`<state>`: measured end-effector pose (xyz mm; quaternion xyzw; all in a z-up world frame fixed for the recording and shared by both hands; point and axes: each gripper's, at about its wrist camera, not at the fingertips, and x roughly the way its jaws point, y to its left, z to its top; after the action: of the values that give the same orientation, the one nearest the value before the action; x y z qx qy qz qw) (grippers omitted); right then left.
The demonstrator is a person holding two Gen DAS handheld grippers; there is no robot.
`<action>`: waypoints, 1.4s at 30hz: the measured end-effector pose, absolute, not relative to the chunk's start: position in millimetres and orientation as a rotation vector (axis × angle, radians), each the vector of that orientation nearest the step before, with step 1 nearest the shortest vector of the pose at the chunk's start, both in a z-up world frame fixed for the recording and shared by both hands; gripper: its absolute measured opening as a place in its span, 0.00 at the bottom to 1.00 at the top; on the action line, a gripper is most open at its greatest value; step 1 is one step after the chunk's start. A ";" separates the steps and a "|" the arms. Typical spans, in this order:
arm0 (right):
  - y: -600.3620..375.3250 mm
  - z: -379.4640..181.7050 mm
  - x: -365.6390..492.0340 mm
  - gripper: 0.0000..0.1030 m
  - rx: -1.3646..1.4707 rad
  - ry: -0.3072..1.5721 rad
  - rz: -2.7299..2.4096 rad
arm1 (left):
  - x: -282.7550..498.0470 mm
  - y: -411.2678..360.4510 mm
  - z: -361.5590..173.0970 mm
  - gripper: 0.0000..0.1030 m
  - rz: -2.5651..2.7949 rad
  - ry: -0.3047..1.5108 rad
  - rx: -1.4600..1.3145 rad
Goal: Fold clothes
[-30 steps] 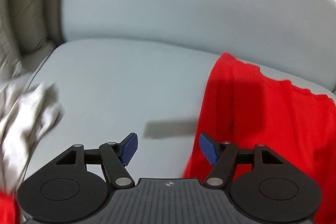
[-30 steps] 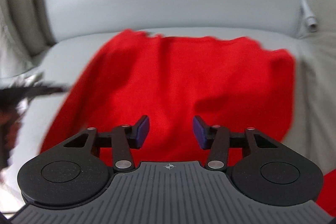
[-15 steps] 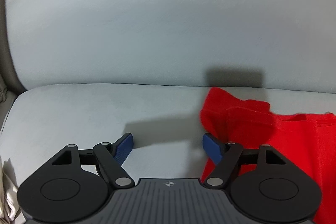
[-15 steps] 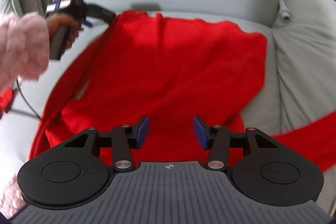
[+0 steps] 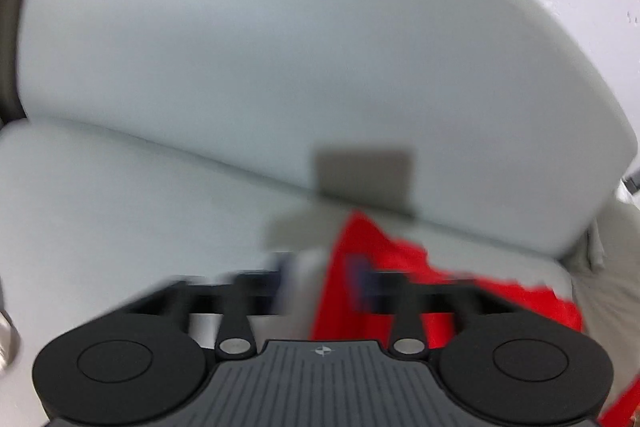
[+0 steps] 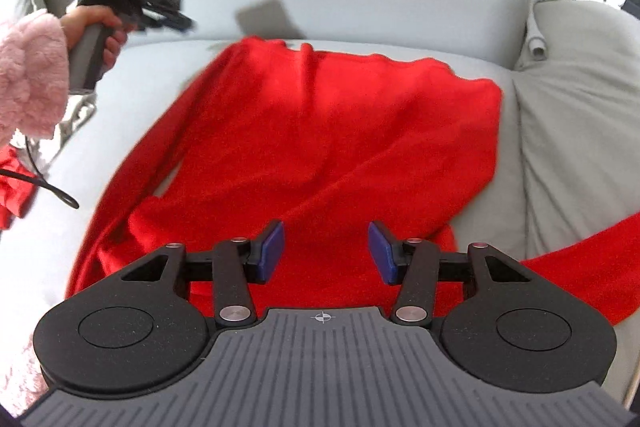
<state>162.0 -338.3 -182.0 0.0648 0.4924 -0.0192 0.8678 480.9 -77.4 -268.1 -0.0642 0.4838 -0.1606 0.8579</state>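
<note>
Red knitted sweater (image 6: 320,143) lies spread across the pale grey sofa seat (image 6: 132,95), its far edge near the backrest and one sleeve trailing off to the right. The right gripper (image 6: 326,253) hovers over the near hem, jaws parted and empty. The left gripper (image 6: 176,21), blurred in its own view, sits beside the sweater's far left corner with jaws apart and nothing held, as far as I can tell. For a clean fold, each gripper should probably pinch one layer at a corner and lift together evenly.
</note>
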 end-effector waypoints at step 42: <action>-307.9 -169.1 116.5 0.59 0.146 1.096 0.022 | 331.3 222.2 -262.7 0.69 0.353 1.029 0.214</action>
<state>116.5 -307.9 -169.1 0.0693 0.5206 0.0105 0.8509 331.3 222.2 -262.7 0.1014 0.4887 0.1674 0.8502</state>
